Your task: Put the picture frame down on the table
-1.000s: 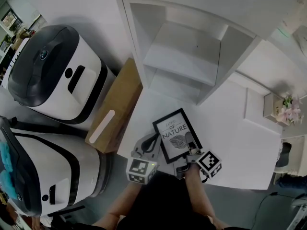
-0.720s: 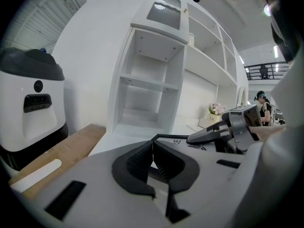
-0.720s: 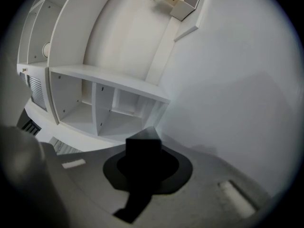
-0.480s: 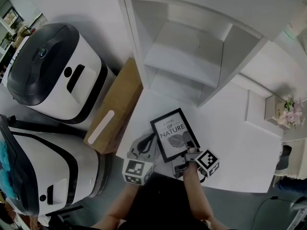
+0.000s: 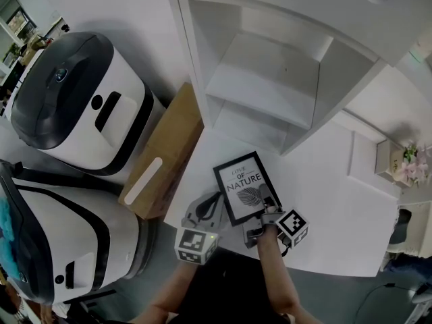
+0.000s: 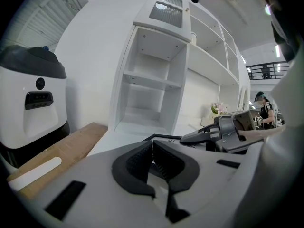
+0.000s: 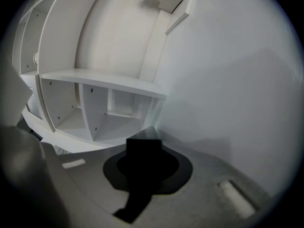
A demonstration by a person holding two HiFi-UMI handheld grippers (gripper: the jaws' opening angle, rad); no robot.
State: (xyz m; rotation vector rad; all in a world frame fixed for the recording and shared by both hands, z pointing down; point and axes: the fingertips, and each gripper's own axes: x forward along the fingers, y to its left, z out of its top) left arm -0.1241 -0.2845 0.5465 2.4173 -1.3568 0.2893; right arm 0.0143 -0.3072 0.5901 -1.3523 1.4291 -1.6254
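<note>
The right gripper's [image 5: 268, 204] fingers [image 7: 166, 167] are clamped on the near right edge of the picture frame [image 5: 246, 187]. The frame stretches ahead of them, face up, over the white bench [image 5: 324, 201]. The left gripper's [image 5: 214, 200] fingers [image 6: 137, 163] are closed together on nothing, just left of the frame.

The picture frame [image 5: 246, 187] has a thin, matt black border around a white paper print. The table [image 5: 324, 194] and the shelf unit [image 5: 270, 79] are smooth, matt white. The box [image 5: 165, 147] is plain brown cardboard. The machine [image 5: 74, 100] beside it has a glossy white and dark plastic shell. The left gripper [image 6: 152, 151] is matt grey plastic with black ribbed pads [image 6: 134, 164].
</note>
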